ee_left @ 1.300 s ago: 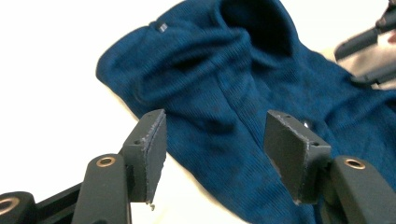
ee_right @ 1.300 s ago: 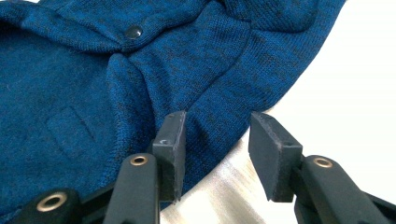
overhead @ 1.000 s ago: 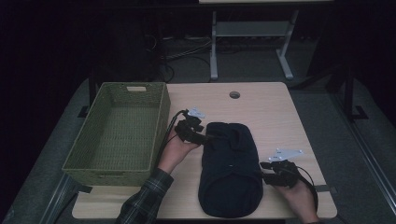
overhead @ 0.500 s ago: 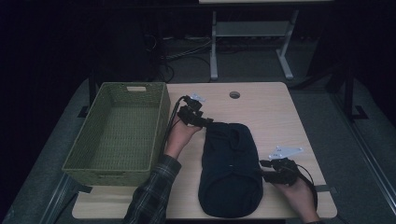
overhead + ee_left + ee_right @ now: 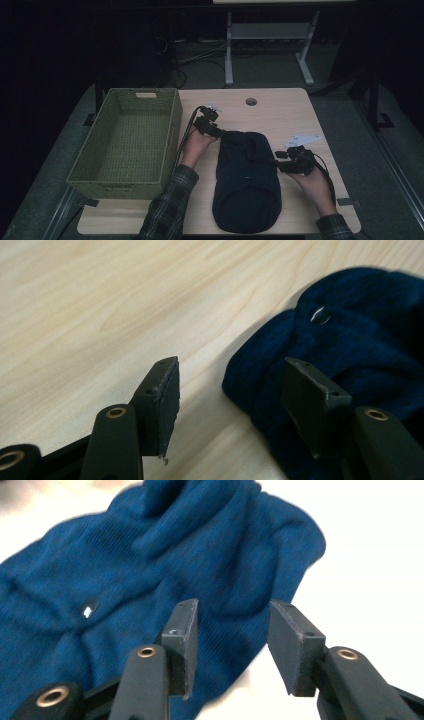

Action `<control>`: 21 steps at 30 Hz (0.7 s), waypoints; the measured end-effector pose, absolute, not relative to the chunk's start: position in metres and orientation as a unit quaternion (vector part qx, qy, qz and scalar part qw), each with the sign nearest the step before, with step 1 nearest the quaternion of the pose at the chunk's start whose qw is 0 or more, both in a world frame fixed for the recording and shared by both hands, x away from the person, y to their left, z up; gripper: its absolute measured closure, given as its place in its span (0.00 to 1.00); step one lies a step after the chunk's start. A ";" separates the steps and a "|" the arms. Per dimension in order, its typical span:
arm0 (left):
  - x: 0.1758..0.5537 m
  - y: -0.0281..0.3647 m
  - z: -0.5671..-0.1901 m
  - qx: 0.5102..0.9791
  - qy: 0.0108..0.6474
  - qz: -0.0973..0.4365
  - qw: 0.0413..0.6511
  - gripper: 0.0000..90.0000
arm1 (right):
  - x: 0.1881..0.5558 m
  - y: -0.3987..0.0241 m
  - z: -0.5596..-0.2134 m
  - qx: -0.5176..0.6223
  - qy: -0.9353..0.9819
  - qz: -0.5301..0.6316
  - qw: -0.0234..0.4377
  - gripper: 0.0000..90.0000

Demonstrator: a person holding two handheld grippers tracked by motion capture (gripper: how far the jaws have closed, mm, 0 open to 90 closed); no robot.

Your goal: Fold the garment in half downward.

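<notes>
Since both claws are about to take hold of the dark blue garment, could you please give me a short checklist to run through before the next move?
1. Left claw open: ok, nothing pinched between its jaws.
2. Left claw lined up on the blue garment: ok, its edge lies at the right-hand jaw.
3. Right claw open: ok, cloth lies beyond the jaws, not gripped.
4. Garment wholly on the table: cannot tell; its near end reaches the front edge.
5. Green basket free to receive: ok, nothing inside.
6. Garment folded neatly: not ok, bunched and creased at the top.
</notes>
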State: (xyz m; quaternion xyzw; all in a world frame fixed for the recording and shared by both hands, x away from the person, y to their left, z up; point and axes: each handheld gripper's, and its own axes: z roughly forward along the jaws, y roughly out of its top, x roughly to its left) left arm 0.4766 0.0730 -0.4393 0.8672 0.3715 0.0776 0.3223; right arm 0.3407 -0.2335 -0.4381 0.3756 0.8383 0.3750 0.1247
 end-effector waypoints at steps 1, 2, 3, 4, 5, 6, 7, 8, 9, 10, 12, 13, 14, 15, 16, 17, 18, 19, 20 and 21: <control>0.477 0.073 -0.441 0.867 0.373 0.076 0.322 0.45 | 0.346 -0.233 -0.437 0.380 0.838 0.375 0.117 0.62; 0.478 0.073 -0.443 0.866 0.374 0.077 0.323 0.45 | 0.351 -0.233 -0.437 0.379 0.838 0.373 0.121 0.62; 0.478 0.073 -0.444 0.866 0.374 0.075 0.323 0.45 | 0.355 -0.233 -0.436 0.381 0.835 0.377 0.125 0.63; 0.479 0.073 -0.446 0.866 0.375 0.074 0.322 0.45 | 0.361 -0.233 -0.435 0.386 0.833 0.379 0.116 0.63; 0.479 0.072 -0.447 0.867 0.374 0.074 0.321 0.45 | 0.366 -0.232 -0.434 0.386 0.835 0.374 0.119 0.63; 0.479 0.072 -0.448 0.868 0.373 0.075 0.320 0.45 | 0.370 -0.232 -0.433 0.386 0.832 0.377 0.128 0.63; 0.479 0.071 -0.449 0.868 0.373 0.074 0.320 0.45 | 0.376 -0.232 -0.432 0.389 0.833 0.376 0.120 0.63; 0.480 0.071 -0.451 0.869 0.373 0.073 0.318 0.45 | 0.381 -0.231 -0.432 0.390 0.833 0.372 0.122 0.63; 0.480 0.071 -0.452 0.869 0.374 0.071 0.317 0.45 | 0.385 -0.230 -0.431 0.393 0.831 0.374 0.124 0.63; 0.480 0.071 -0.453 0.867 0.377 0.070 0.317 0.46 | 0.391 -0.230 -0.430 0.394 0.832 0.372 0.120 0.63; 0.480 0.071 -0.455 0.872 0.371 0.068 0.312 0.47 | 0.399 -0.228 -0.430 0.395 0.827 0.379 0.131 0.64; 0.480 0.071 -0.455 0.872 0.370 0.069 0.313 0.47 | 0.404 -0.228 -0.430 0.398 0.828 0.376 0.122 0.64; 0.480 0.071 -0.455 0.871 0.371 0.069 0.314 0.47 | 0.408 -0.226 -0.430 0.400 0.830 0.370 0.123 0.64; 0.480 0.070 -0.455 0.871 0.371 0.069 0.314 0.47 | 0.412 -0.225 -0.430 0.399 0.829 0.369 0.132 0.65; 0.480 0.071 -0.456 0.873 0.368 0.069 0.311 0.47 | 0.415 -0.225 -0.431 0.403 0.824 0.375 0.133 0.65; 0.480 0.070 -0.457 0.874 0.368 0.069 0.311 0.48 | 0.420 -0.225 -0.431 0.407 0.825 0.373 0.120 0.65; 0.480 0.069 -0.458 0.874 0.368 0.069 0.311 0.49 | 0.425 -0.224 -0.432 0.409 0.827 0.366 0.124 0.65; 0.480 0.069 -0.458 0.874 0.369 0.068 0.310 0.49 | 0.429 -0.223 -0.433 0.411 0.825 0.365 0.130 0.65; 0.479 0.068 -0.458 0.874 0.368 0.069 0.311 0.50 | 0.432 -0.223 -0.435 0.413 0.821 0.371 0.133 0.66; 0.479 0.068 -0.458 0.874 0.367 0.068 0.310 0.52 | 0.437 -0.223 -0.436 0.419 0.821 0.368 0.120 0.65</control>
